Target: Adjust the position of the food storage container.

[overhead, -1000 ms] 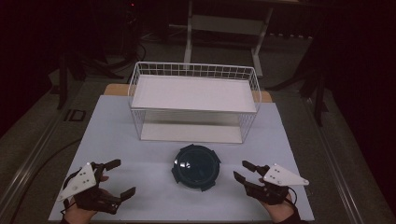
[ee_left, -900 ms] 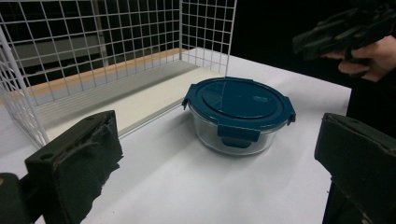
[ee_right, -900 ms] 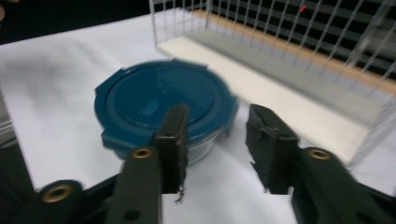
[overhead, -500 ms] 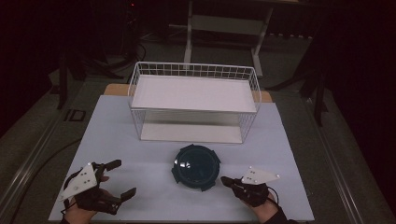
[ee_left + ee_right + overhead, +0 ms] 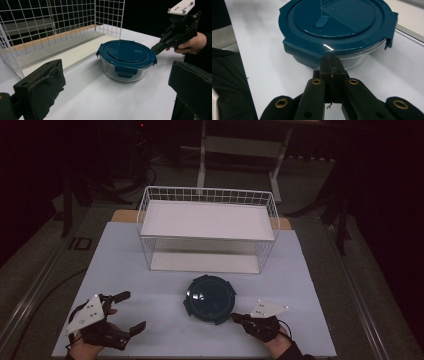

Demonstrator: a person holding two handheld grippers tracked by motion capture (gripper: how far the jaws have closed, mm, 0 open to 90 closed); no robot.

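1. My right gripper (image 5: 234, 318) sits low over the near right part of the table (image 5: 125, 255). In the right gripper view its two jaws are pressed flat together with nothing between them, and their joined tips (image 5: 331, 62) reach the underside of the container's lid rim. Whether they actually touch it, I cannot tell.
2. My left gripper (image 5: 132, 311) is at the near left of the table, well apart from the container. Its jaws stand wide apart and hold nothing; in the left gripper view its two dark padded jaws frame the scene at either side.
3. The round glass container (image 5: 209, 298) stands upright on the white table surface, just in front of the wire basket and between my two grippers, nearer the right one. Its dark blue lid (image 5: 126, 52) is seated on top, with a clip tab folded down on the side facing the left gripper.
4. The white wire basket (image 5: 208, 197) stands behind the container, with a white panel as its floor.
5. My right hand (image 5: 190, 45) is wrapped around the right gripper's handle, as seen from the left gripper view.
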